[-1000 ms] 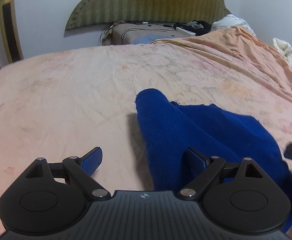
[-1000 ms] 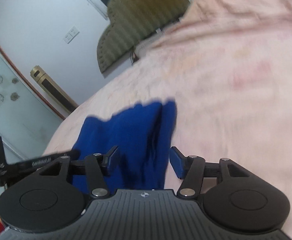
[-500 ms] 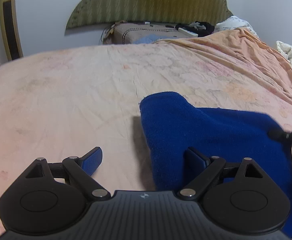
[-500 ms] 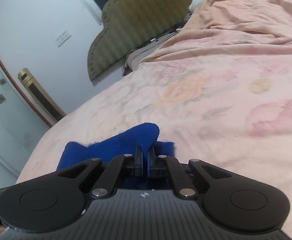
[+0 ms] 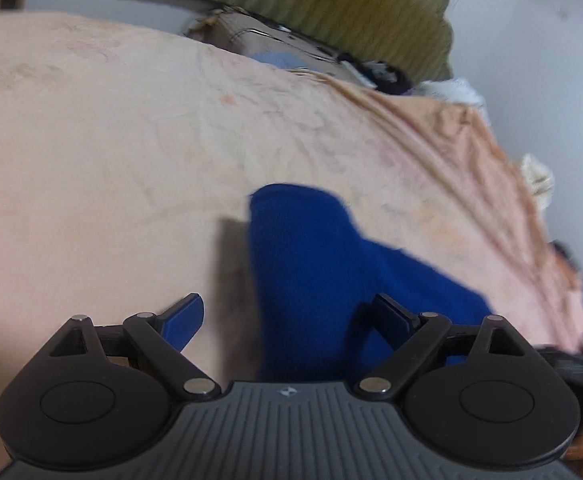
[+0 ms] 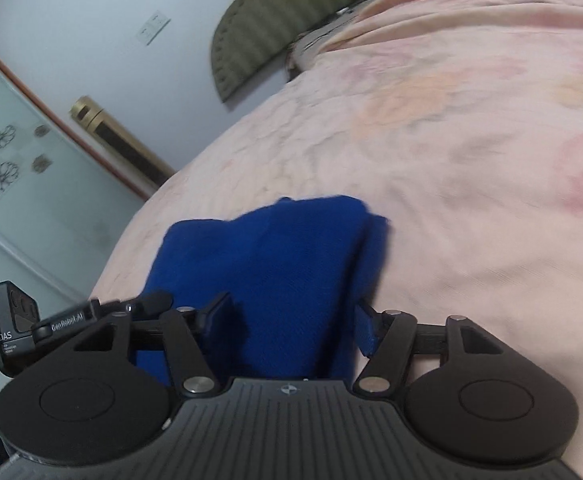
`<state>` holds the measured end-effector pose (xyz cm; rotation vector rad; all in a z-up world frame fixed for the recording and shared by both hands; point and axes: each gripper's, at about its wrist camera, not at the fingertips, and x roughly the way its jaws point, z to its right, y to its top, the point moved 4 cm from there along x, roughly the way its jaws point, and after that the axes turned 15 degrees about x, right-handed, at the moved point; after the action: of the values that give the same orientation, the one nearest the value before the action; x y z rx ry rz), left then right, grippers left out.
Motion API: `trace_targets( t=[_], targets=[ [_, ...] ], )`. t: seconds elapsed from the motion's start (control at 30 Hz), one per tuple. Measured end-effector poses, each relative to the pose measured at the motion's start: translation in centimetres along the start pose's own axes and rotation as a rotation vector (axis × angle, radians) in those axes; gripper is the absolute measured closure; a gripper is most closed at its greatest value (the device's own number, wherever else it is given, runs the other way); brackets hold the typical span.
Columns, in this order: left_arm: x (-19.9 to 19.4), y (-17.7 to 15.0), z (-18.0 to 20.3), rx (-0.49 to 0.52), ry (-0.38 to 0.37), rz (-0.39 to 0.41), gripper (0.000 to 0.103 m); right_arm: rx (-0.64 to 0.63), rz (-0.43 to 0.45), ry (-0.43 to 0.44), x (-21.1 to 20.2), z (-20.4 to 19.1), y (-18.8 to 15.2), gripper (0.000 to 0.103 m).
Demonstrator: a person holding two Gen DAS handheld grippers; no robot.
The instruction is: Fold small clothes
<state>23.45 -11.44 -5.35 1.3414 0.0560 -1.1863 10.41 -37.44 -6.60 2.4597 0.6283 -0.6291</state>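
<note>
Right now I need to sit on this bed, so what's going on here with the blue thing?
A person is folding a small blue garment on the pink bedspread, using a handheld gripper in each hand. The left gripper is closing, wide around the cloth's near edge without pinching it. The right gripper is opening, with the garment between its fingers but not clamped. The garment lies bunched and partly folded, not yet finished.

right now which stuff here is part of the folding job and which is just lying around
Part of the job:
- blue garment
- left gripper, jaws closing, pads off the cloth
- right gripper, jaws opening, cloth between them

Lying about:
- pink bedsheet
- green headboard
- clutter by the headboard
- wall socket
</note>
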Motion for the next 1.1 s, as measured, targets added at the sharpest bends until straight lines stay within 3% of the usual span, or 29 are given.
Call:
trace_targets(
  t=[0.03, 0.07, 0.1, 0.13, 0.17, 0.33, 0.4, 0.47, 0.5, 0.53, 0.57, 0.63, 0.67, 0.83, 0.97, 1.03, 1.07, 1.1],
  targets=[
    [0.3, 0.2, 0.2, -0.01, -0.049, -0.002, 0.049, 0.004, -0.007, 0.003, 0.7, -0.2, 0.4, 0.058],
    [0.8, 0.4, 0.6, -0.009, -0.078, -0.019, 0.066, 0.006, -0.011, 0.008, 1.3, -0.3, 0.7, 0.069],
    [1.1, 0.7, 1.1, 0.012, -0.049, -0.024, 0.069, 0.007, -0.012, 0.014, 1.9, -0.3, 1.0, 0.08],
    [1.4, 0.8, 1.6, 0.052, -0.018, -0.021, 0.08, 0.006, -0.008, 0.012, 2.1, -0.4, 1.2, 0.082],
    [1.5, 0.9, 2.3, 0.112, 0.007, -0.016, 0.083, 0.002, 0.004, 0.01, 2.3, -0.4, 1.4, 0.084],
    [1.3, 2.1, 4.6, 0.273, 0.079, 0.042, 0.085, -0.099, 0.129, 0.018, 0.5, -2.1, 1.4, 0.088],
    [2.1, 2.5, 4.7, 0.296, 0.115, 0.022, 0.084, -0.098, 0.169, -0.013, 0.5, -2.1, 2.0, 0.088],
    [2.7, 2.3, 4.9, 0.319, 0.162, -0.022, 0.078, -0.089, 0.14, -0.061, 1.6, -1.7, 2.4, 0.082],
    [2.3, 2.0, 5.0, 0.33, 0.179, -0.024, 0.075, -0.075, 0.116, -0.085, 2.0, -1.2, 2.3, 0.072],
    [1.7, 1.7, 5.1, 0.344, 0.192, -0.02, 0.065, -0.06, 0.114, -0.114, 1.9, -0.9, 2.1, 0.069],
    [0.7, 1.3, 5.3, 0.366, 0.207, -0.012, 0.046, -0.06, 0.13, -0.119, 1.2, -0.9, 1.9, 0.067],
    [-1.6, 0.0, 5.4, 0.394, 0.244, 0.018, 0.02, -0.065, 0.157, -0.117, -0.7, -1.1, 1.2, 0.066],
    [-3.0, -0.7, 5.4, 0.395, 0.251, 0.039, 0.018, -0.067, 0.161, -0.119, -1.9, -1.1, 0.7, 0.065],
    [-7.7, -5.4, 5.1, 0.323, 0.124, 0.004, 0.019, -0.061, 0.144, -0.101, -7.3, -0.1, -2.2, 0.063],
    [-9.3, -9.0, 4.7, 0.217, 0.011, -0.066, 0.019, -0.037, 0.054, -0.031, -9.5, 0.3, -6.0, 0.063],
    [-9.6, -10.3, 5.0, 0.18, -0.054, -0.087, 0.021, -0.043, 0.024, -0.036, -9.8, 0.5, -7.5, 0.063],
    [-9.8, -10.8, 5.3, 0.185, -0.078, -0.083, 0.042, -0.05, 0.015, -0.056, -9.6, 0.7, -8.3, 0.07],
    [-9.9, -11.1, 5.8, 0.206, -0.089, -0.087, 0.06, -0.057, 0.012, -0.077, -9.4, 0.9, -8.8, 0.086]
  ],
)
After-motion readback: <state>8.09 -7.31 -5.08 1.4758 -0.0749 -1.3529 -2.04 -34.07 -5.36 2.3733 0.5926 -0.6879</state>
